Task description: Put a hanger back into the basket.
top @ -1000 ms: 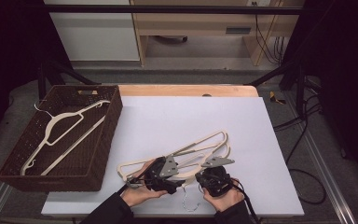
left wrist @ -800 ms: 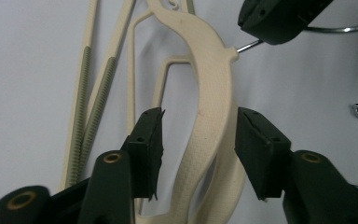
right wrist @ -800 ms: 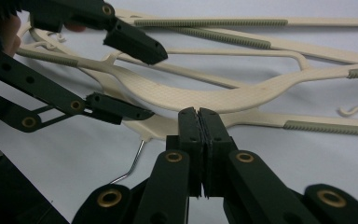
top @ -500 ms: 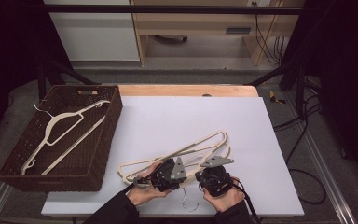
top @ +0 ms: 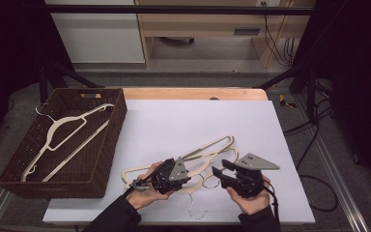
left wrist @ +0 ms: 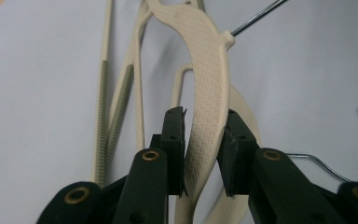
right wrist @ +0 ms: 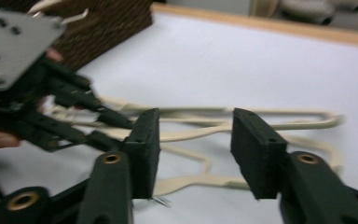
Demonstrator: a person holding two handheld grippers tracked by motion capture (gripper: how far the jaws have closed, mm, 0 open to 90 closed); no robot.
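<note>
Several cream plastic hangers (top: 212, 145) lie tangled on the white table near its front edge. My left gripper (top: 191, 172) lies low over them. In the left gripper view its jaws have just been closing, and its pads (left wrist: 175, 140) now press on the textured shoulder of one cream hanger (left wrist: 209, 88). My right gripper (top: 223, 169) hovers just to the right and points left at the pile. Its jaws have just been opening and stand apart (right wrist: 196, 140) with nothing between them; hanger arms (right wrist: 279, 123) lie beyond on the table.
A dark wicker basket (top: 9, 169) stands at the table's left and holds a cream hanger (top: 67, 130). A metal hanger hook (top: 195, 211) rests near the front edge. The table's wooden back edge (top: 193, 93) runs across the far side.
My right gripper has opened, risen and drawn slightly right, away from the pile. My left gripper's jaws have closed onto a hanger shoulder; that hand has barely moved.
</note>
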